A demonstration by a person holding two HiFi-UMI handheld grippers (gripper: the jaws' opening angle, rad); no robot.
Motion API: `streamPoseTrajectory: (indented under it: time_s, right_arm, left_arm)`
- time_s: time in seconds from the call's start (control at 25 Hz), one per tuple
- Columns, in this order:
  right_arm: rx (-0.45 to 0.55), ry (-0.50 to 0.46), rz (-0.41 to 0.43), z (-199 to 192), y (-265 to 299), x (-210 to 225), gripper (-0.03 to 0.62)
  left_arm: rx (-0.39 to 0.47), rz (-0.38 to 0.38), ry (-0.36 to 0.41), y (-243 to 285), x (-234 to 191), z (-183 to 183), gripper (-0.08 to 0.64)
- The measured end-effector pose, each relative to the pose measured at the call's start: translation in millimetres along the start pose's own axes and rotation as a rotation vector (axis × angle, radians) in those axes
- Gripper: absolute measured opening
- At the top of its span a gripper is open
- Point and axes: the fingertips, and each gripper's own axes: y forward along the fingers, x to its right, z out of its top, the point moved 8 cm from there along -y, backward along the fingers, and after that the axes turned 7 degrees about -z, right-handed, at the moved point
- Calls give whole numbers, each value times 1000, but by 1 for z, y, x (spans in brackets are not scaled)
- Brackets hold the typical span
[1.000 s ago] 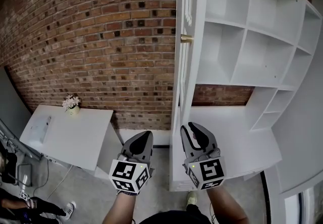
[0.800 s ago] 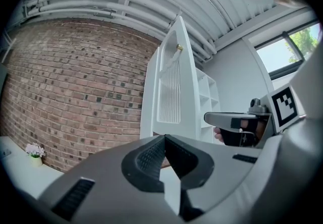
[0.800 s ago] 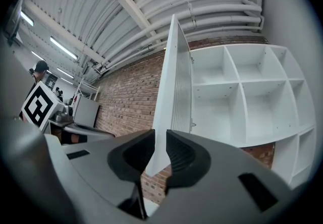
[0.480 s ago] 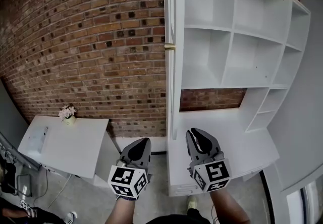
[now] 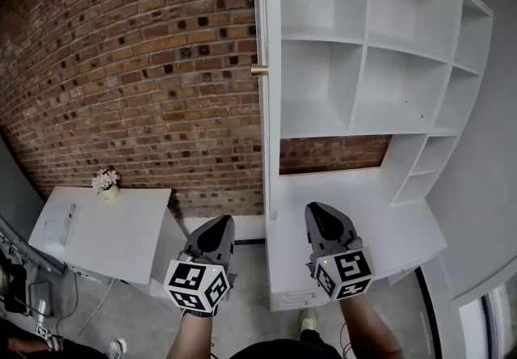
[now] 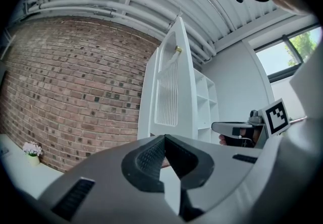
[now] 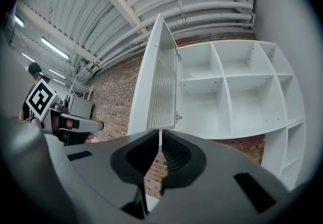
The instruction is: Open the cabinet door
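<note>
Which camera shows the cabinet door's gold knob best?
The head view: the knob is sharp and seen side-on. The left gripper view shows it tiny; the right gripper view shows none of it.

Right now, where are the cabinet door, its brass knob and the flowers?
cabinet door (image 7: 162,92), right gripper view, on its ribbed panel.
brass knob (image 5: 258,70), head view, on the knob's middle.
flowers (image 5: 106,180), head view, on the blossoms.

The cabinet door (image 5: 269,123) stands edge-on, its top cut off.
</note>
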Motion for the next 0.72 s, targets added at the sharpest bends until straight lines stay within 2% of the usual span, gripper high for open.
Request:
streamPoseTrajectory:
  time_s: [0.72]
  right_arm:
    - [-7,-10,-3,-5,-7,8,5]
  left_arm:
    - [4,7,11,2,7,3,5]
